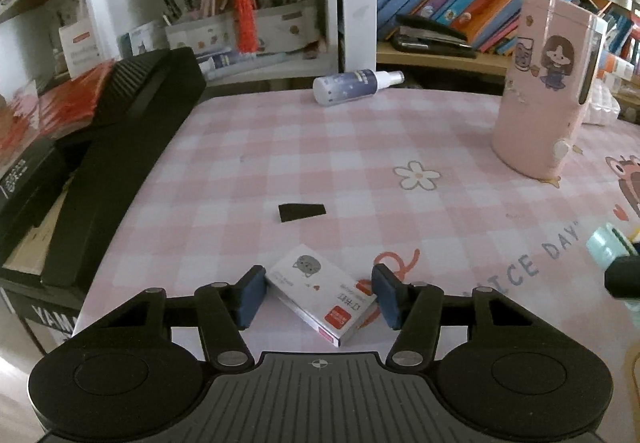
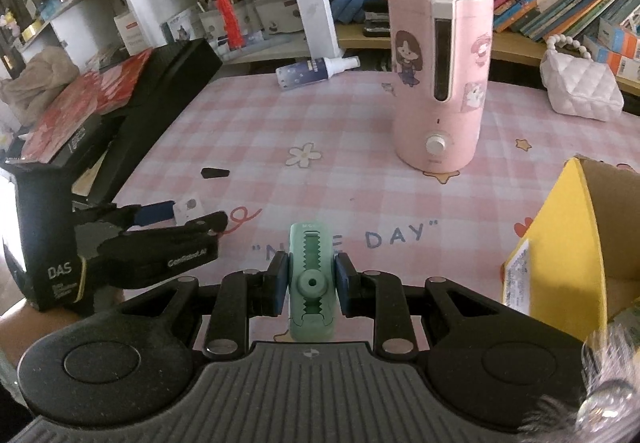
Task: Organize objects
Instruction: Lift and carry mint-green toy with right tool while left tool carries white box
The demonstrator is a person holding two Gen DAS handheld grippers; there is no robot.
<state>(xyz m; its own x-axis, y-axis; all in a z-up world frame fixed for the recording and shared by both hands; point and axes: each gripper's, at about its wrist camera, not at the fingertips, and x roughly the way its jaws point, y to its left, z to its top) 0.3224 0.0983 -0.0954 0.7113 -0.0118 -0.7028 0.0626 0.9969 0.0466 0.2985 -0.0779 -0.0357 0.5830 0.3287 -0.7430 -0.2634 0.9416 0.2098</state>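
Fingers of your right gripper [image 2: 311,285] clamp a green tape dispenser [image 2: 311,283], its base hidden; your left gripper [image 1: 319,297] straddles, parted, a small staple box [image 1: 320,293], print unreadable.

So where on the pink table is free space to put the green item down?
Bare cloth lies between the black scrap, the spray bottle and the pink humidifier. Crowded: left edge by the black case, right side by the yellow box, and near the staple box between the left gripper's fingers.
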